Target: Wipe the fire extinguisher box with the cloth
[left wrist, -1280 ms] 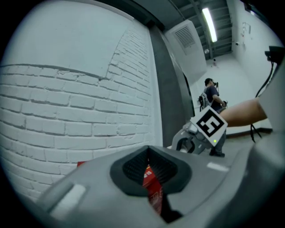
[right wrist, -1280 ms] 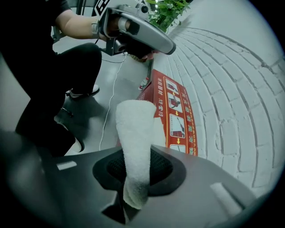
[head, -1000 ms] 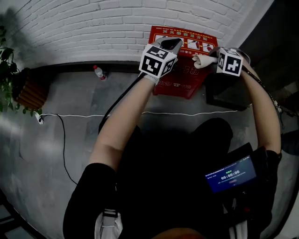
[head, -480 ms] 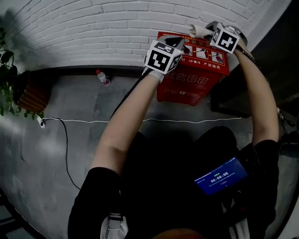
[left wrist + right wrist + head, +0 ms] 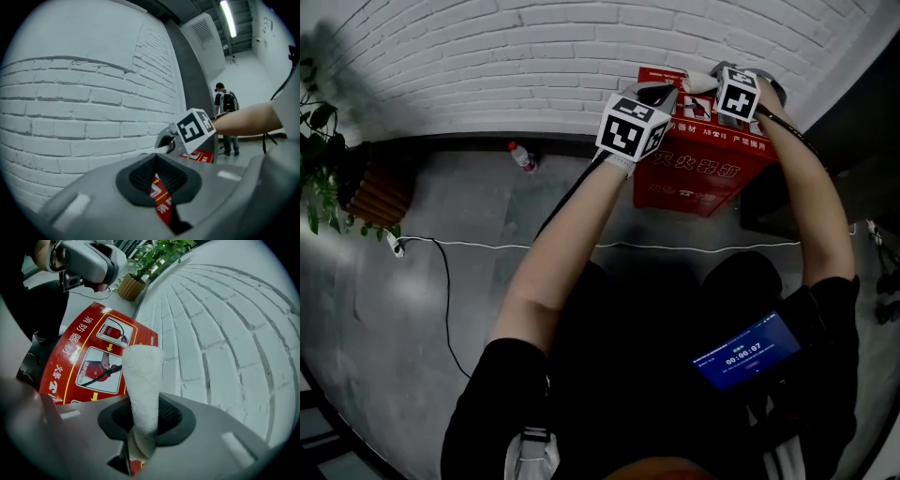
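1. So, right gripper (image 5: 140,430) fingers are clamped on the white cloth (image 5: 142,380), mid-frame.
2. Left gripper (image 5: 157,183) fingers are pressed together, near the box's upper left corner.
3. Red fire extinguisher box (image 5: 698,169) sits upper right in the head view, against the white brick wall (image 5: 487,66).

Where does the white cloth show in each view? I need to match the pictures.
Head view: the cloth is at the top, right of centre, in the right tool over the fire extinguisher box.
Left gripper view: a small white end at centre.
Right gripper view: at centre, clamped in the jaws.
Shared landmark: the red box.
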Available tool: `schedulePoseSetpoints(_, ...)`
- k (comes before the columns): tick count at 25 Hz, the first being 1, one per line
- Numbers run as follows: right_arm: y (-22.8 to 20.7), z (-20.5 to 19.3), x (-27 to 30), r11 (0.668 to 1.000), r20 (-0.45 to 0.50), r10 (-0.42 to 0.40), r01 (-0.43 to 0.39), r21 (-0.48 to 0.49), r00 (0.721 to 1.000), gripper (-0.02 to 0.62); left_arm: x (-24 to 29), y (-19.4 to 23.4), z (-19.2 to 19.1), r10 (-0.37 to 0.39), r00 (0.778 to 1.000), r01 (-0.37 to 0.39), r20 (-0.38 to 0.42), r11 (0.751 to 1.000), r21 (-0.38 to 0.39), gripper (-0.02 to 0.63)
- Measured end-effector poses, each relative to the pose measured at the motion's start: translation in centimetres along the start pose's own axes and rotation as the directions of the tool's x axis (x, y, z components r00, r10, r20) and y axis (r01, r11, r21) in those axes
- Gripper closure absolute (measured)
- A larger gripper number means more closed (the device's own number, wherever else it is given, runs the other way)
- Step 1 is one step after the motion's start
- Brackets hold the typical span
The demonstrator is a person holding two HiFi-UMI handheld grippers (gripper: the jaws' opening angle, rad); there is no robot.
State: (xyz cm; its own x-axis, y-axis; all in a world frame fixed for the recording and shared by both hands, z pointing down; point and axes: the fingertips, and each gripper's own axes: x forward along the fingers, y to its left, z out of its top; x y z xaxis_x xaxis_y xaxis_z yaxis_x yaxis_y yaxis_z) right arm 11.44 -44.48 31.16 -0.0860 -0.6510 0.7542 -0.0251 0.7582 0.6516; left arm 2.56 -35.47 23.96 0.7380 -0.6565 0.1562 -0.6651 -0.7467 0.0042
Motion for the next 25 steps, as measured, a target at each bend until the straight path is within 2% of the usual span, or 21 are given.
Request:
schedulePoseSetpoints(3,0.7,0.2,-0.4,0.999,0.009,0.03,-0.03,0.033,1.0,0.506,-0.1,0.4,-0.3,0.006,1.0,-0.006,-0.004,1.0,0.002,0.604)
schedulePoseSetpoints(11,4.6,-0.4,-2.7,0.987,-0.011,0.147,-0.145,0.067,0.989,0.506,-1.1,-0.6,-1.3,0.033,0.999,-0.031,-0.021,0.997,0.076,0.603)
schedulePoseSetpoints(15,7.4,-0.6,-4.2,0.978,-0.023,0.195,-0.193,0.074,0.98,0.506,-2.2,-1.8,-2.4,0.034,0.999,-0.032,-0.03,0.997,0.065,0.604)
schedulePoseSetpoints(25,12.7,2.4,-8.7,0.974,0.022,0.227,-0.226,-0.021,0.974,0.506,-4.1,-2.6,-2.8,0.041,0.999,-0.04,-0.011,0.998,0.046,0.603)
